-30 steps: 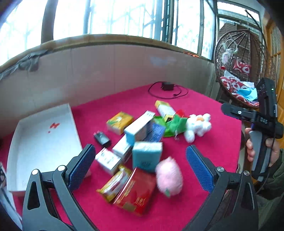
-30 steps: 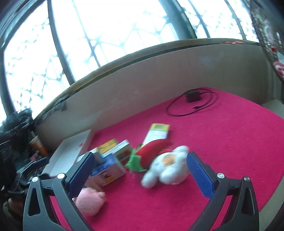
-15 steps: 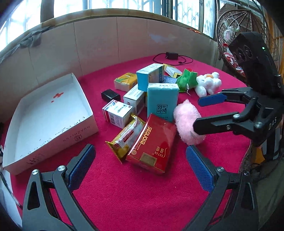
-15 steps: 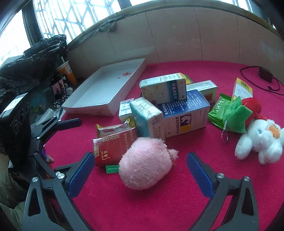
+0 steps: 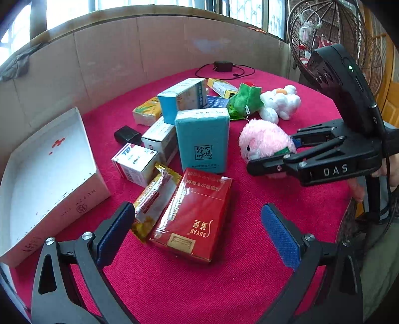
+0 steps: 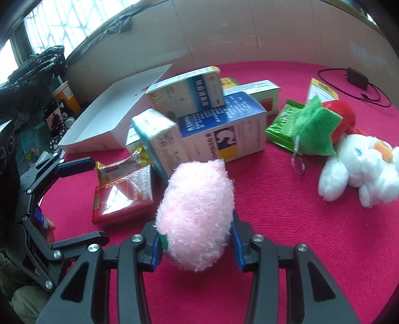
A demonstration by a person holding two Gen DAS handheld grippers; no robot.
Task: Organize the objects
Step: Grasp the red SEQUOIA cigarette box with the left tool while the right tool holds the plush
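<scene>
R gripper (image 6: 195,245) round pink plush (image 6: 197,214)

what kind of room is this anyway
Probably an enclosed balcony or sunroom in a home: tall grid windows run behind the red-clothed table, a hanging wicker egg chair with cushions sits in the corner, and plush toys and small boxes clutter the table.

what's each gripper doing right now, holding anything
Left gripper: open, holding nothing, above the red pack.
Right gripper: jaws have just been closing, pads pressing the pink plush toy.
</scene>
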